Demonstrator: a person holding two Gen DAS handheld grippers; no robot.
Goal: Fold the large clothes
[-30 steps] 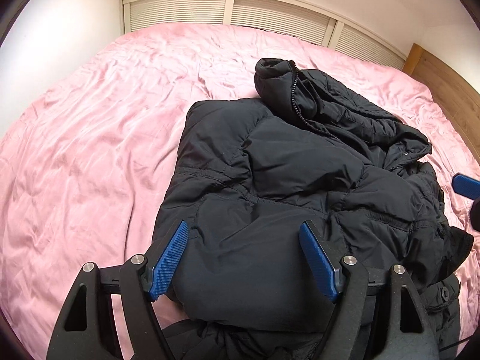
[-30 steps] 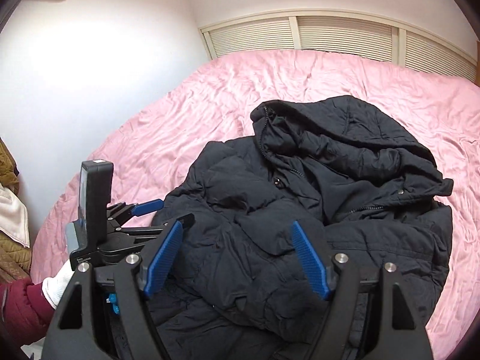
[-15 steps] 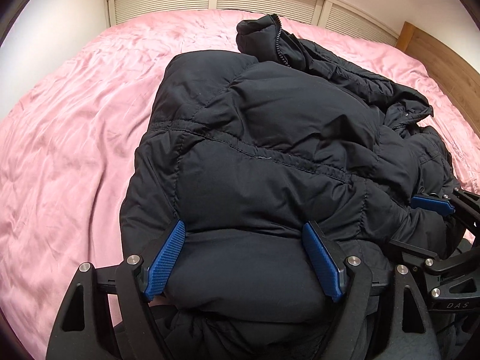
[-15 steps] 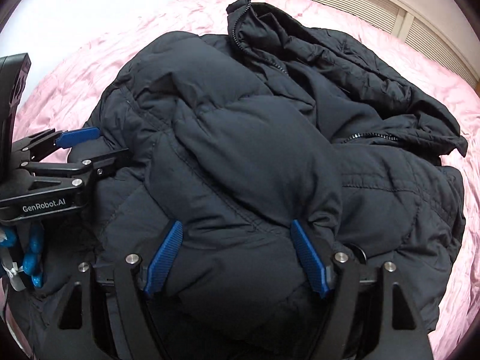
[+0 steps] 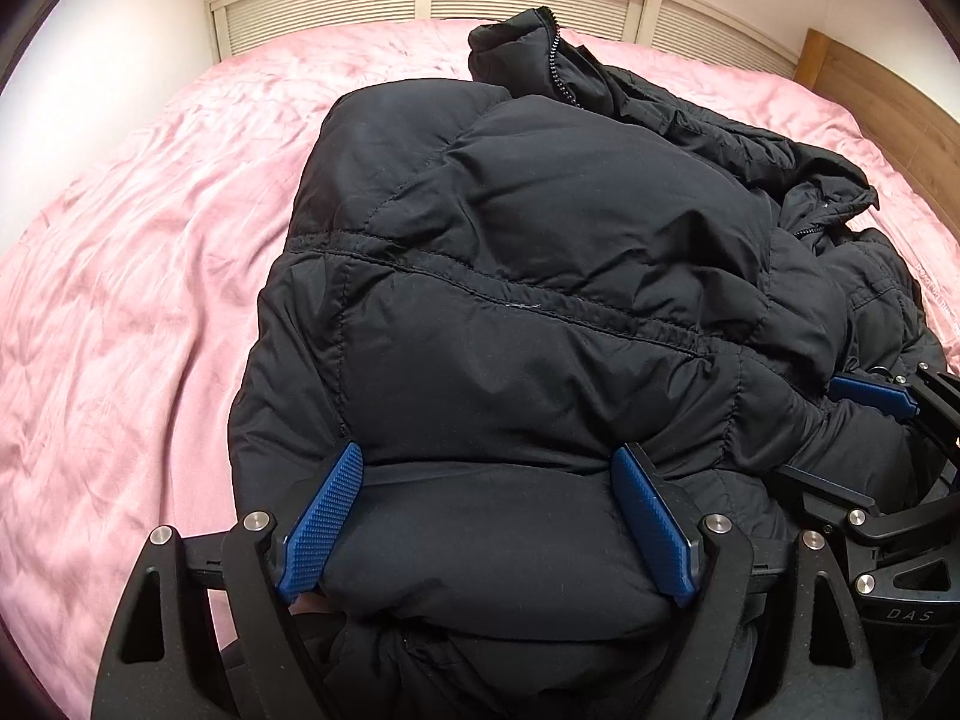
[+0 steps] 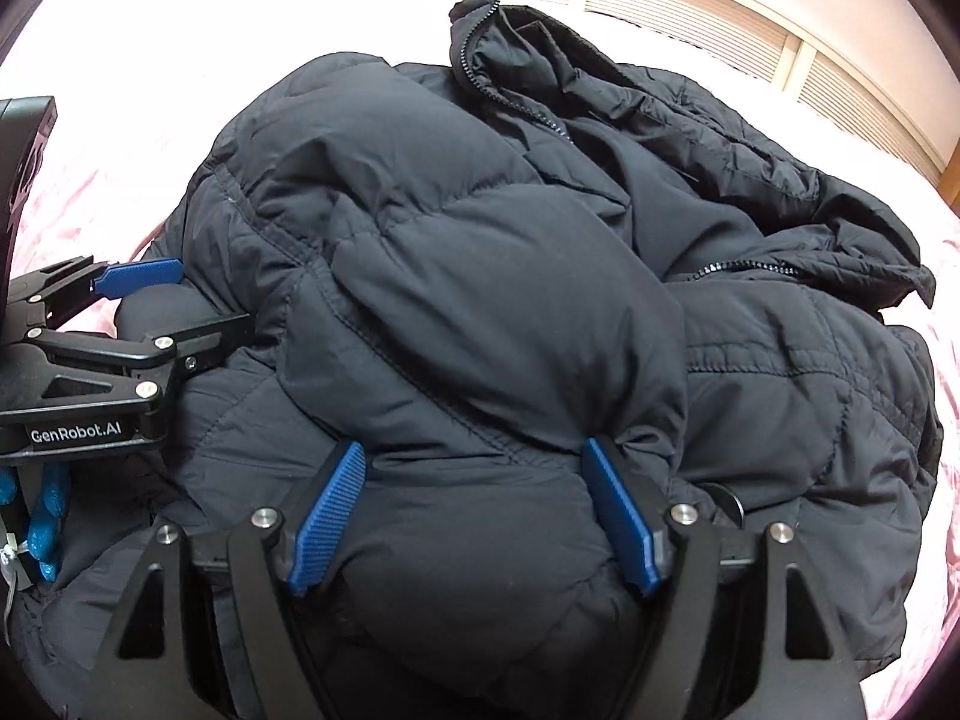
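Note:
A large black puffer jacket [image 5: 540, 276] lies bunched on a pink bed [image 5: 132, 276]; it also fills the right wrist view [image 6: 492, 300]. My left gripper [image 5: 489, 462] is open wide, its blue pads pushed into the jacket's near padded edge, which bulges between them. My right gripper [image 6: 474, 459] is open wide in the same way, astride a padded fold. Each gripper shows in the other's view: the right one at the right edge [image 5: 870, 396], the left one at the left edge [image 6: 138, 276]. The jacket's zip and collar [image 5: 555, 60] stick up at the far end.
The pink bedsheet spreads wide to the left of the jacket. Slatted white panels [image 5: 528, 0] run along the far wall. A wooden headboard [image 5: 888, 84] stands at the right. A white wall [image 5: 120, 30] is at the left.
Both grippers have moved forward and down onto the jacket, from hovering in front of it to pressing into its near edge. The jaws stayed open.

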